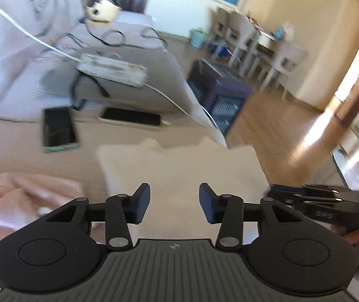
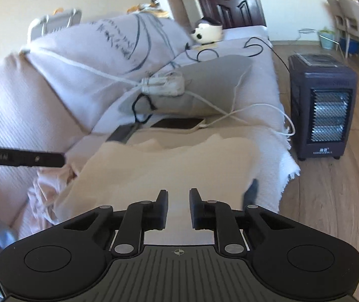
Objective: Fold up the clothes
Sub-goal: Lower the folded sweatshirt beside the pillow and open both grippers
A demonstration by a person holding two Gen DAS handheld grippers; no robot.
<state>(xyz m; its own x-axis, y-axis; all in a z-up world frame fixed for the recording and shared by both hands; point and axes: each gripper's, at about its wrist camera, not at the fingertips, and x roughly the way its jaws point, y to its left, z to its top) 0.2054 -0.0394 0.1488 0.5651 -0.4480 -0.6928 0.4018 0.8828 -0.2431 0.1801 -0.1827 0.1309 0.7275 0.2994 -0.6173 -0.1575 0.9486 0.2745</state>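
Both claws released over a cream cloth on the sofa.

The left claw [image 1: 174, 202] stands wide apart, gripping nothing; the right claw [image 2: 178, 207] shows a narrower gap, also with nothing in it. The cream cloth [image 1: 179, 171] lies flat just ahead of and below both. Left of the left claw sits a crumpled pink garment [image 1: 15, 201]. Farther ahead lie two phones [image 1: 58, 128], then a power strip [image 1: 111, 69] on a grey cushion [image 2: 204, 85]. A heater [image 2: 323, 105] stands ahead-right of the right claw, on the floor.
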